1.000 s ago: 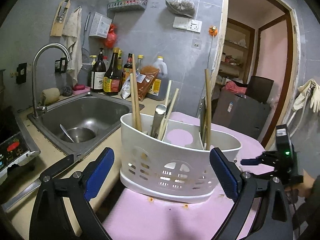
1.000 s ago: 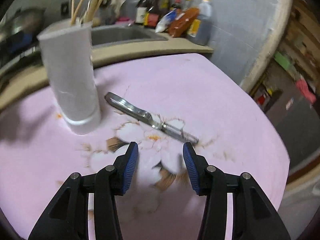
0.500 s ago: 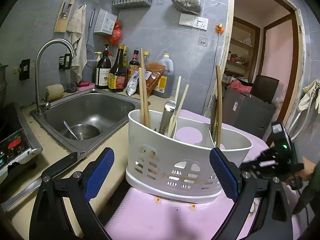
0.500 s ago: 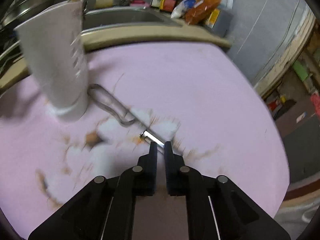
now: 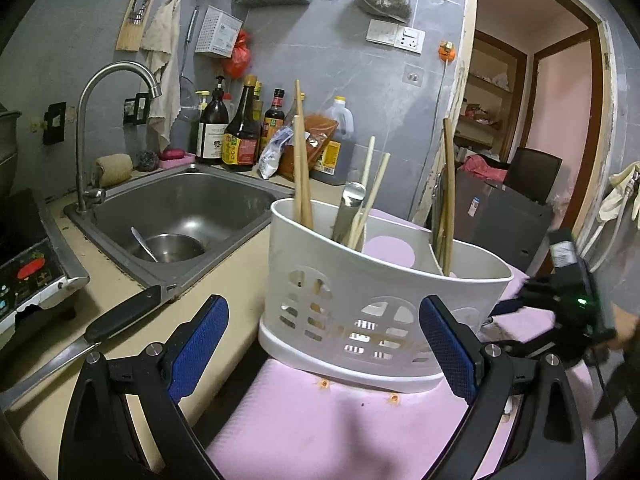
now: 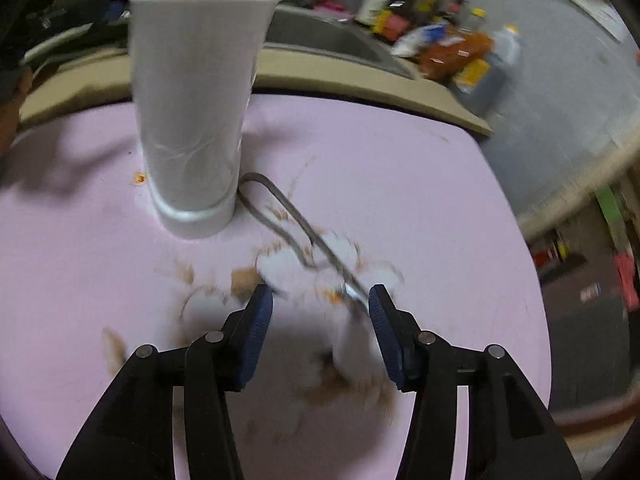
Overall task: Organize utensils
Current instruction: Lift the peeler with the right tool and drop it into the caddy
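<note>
A white slotted utensil holder (image 5: 360, 280) stands on the pink tablecloth (image 5: 320, 420) with wooden chopsticks (image 5: 302, 168) and a metal handle (image 5: 348, 212) upright in it. My left gripper (image 5: 324, 340) is open just in front of it, one finger toward each end, touching nothing. In the right wrist view the holder (image 6: 192, 100) is seen end-on. A metal utensil with a looped handle (image 6: 288, 216) lies flat beside its base. My right gripper (image 6: 320, 312) hovers over the utensil's blade end, jaws opening. The blade tip lies close to the right pad (image 6: 384, 320), not pressed.
A steel sink (image 5: 180, 208) with a bowl and spoon sits left of the cloth, with a tap and sauce bottles (image 5: 240, 136) behind. A black-handled knife (image 5: 116, 320) lies on the counter edge. A person's hand (image 5: 624, 328) is at the right.
The right gripper shut near the blade tip half a second ago and has opened again. The utensil has swung, its looped end now by the holder's base. The left gripper barely moved.
</note>
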The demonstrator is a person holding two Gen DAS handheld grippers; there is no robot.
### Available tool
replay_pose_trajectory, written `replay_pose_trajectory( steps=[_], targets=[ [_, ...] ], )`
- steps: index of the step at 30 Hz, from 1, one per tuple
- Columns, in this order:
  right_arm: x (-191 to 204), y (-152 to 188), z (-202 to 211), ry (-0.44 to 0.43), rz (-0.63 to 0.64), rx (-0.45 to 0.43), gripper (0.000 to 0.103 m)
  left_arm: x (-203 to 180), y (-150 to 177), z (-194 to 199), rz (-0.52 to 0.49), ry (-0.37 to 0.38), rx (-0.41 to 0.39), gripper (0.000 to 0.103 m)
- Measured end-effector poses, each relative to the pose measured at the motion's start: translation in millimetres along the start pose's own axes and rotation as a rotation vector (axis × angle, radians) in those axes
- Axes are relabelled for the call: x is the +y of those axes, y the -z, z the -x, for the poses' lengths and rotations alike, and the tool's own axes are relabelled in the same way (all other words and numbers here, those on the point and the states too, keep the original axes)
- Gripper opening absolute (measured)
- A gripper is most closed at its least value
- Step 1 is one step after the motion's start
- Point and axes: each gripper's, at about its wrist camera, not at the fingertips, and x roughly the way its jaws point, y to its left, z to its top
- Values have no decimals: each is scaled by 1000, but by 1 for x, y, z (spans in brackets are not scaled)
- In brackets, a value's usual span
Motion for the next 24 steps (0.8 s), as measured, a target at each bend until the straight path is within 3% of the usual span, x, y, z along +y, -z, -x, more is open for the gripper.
replay_pose_trajectory(
  steps=[4,6,8,11,15,16,18,24],
  targets=[
    [-7,-12,-21,-80,74,8,47,4,0,-1,20,1,5,93],
    [-17,-13,-25,-164,44,17,29,4,-1,-1,25,7,10,93],
    [-19,-11,-24,-180,-5,32,25,4,-2,-1,19,9,9,93],
    [-14,7,-9,-131,-49,48,24,3,-2,0,14,13,2,93],
    [-11,25,40,5,-294,-55,24,1,-1,0,7,32,8,93],
    [-12,30,51,21,-340,-74,13,0,-1,1,9,40,9,93],
    [-15,41,70,59,-443,-116,10,-2,-2,2,17,55,8,93],
    [-7,74,92,68,-665,-283,5,-7,-4,13,29,92,3,93]
  ],
)
